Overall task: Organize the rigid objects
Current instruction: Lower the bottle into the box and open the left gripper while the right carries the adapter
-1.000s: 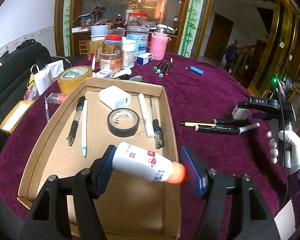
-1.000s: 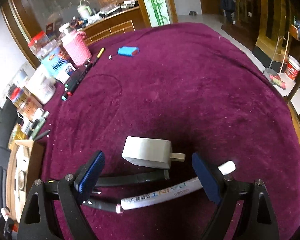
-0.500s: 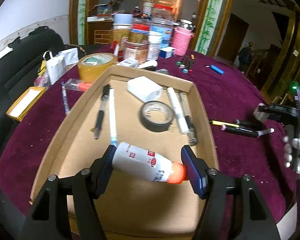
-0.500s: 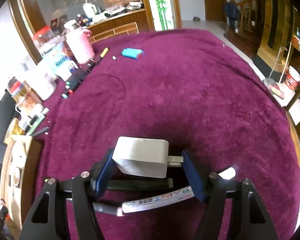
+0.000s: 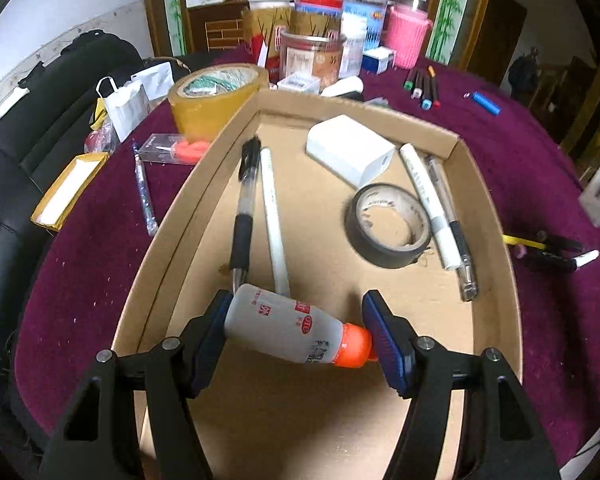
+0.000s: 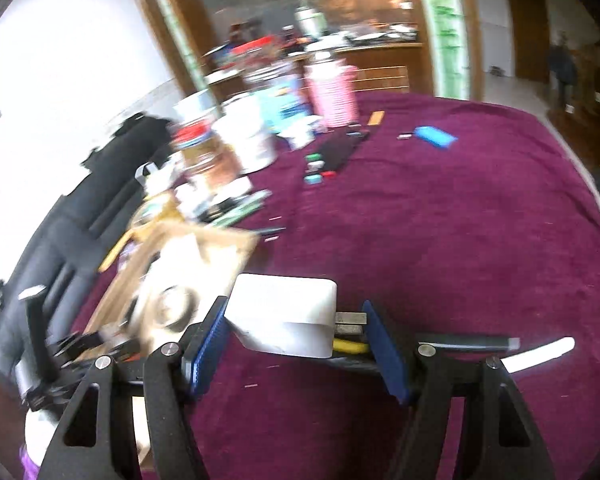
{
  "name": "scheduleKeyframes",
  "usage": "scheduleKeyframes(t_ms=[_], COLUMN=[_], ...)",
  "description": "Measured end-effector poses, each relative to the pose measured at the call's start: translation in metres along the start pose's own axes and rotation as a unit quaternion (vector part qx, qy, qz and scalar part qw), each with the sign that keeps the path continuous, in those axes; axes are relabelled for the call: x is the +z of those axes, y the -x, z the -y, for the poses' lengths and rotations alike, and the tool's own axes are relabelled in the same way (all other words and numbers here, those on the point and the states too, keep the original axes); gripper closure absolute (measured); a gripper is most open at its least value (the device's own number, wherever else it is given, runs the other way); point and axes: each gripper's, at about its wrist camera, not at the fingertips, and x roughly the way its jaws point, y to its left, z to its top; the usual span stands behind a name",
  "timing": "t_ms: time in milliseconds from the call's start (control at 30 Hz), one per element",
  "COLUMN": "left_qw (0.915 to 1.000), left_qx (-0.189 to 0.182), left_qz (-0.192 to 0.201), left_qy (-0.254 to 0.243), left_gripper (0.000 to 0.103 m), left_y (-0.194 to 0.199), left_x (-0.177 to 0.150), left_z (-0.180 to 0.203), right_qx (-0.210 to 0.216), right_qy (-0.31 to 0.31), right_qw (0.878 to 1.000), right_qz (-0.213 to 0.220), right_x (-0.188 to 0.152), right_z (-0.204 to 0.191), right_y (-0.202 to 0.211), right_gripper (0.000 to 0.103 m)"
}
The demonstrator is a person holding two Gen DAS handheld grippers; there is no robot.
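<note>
My left gripper [image 5: 296, 330] is shut on a white glue bottle [image 5: 284, 323] with an orange cap, held crosswise just above the near part of a cardboard tray [image 5: 488, 216]. In the tray lie a black pen [image 5: 242, 216], a white pen [image 5: 274, 216], a white box [image 5: 348, 150], a roll of black tape [image 5: 390, 226] and two more pens [image 5: 440, 208]. My right gripper [image 6: 296, 338] is shut on a white plug adapter [image 6: 284, 312], lifted over the purple cloth, with the blurred tray [image 6: 204, 248] to its left.
Jars, a pink cup [image 5: 408, 36] and a wide roll of tan tape [image 5: 216, 96] crowd the table's far side. Markers [image 5: 422, 88] and a blue lighter [image 5: 486, 103] lie beyond the tray. Loose pens [image 5: 548, 250] lie right of it. A black sofa [image 5: 28, 152] stands left.
My right gripper shut on the plug adapter, lifted it off the cloth and swung left toward the tray. My left gripper carried the glue bottle forward and lower over the tray.
</note>
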Motion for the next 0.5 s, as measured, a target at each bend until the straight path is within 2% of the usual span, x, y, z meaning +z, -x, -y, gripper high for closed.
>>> scheduleKeyframes(t_ms=[67, 167, 300, 500], left_qw=[0.9994, 0.9991, 0.9988, 0.9946], left_qx=[0.031, 0.023, -0.016, -0.072], left_qz=[-0.017, -0.035, -0.038, 0.001], left_qy=[-0.006, -0.002, 0.027, 0.074], left_gripper=[0.037, 0.037, 0.037, 0.036], left_y=[-0.011, -0.017, -0.012, 0.016], left_x=[0.005, 0.012, 0.017, 0.008], left_z=[0.000, -0.005, -0.016, -0.035], right_qx=[0.003, 0.019, 0.037, 0.059], right_qy=[0.020, 0.045, 0.070, 0.090], right_qw=[1.000, 0.999, 0.996, 0.992], right_qz=[0.000, -0.009, -0.029, -0.065], right_x=[-0.003, -0.009, -0.015, -0.029], right_z=[-0.017, -0.041, -0.065, -0.089], right_y=[-0.004, -0.013, -0.029, -0.052], right_gripper=[0.031, 0.031, 0.031, 0.031])
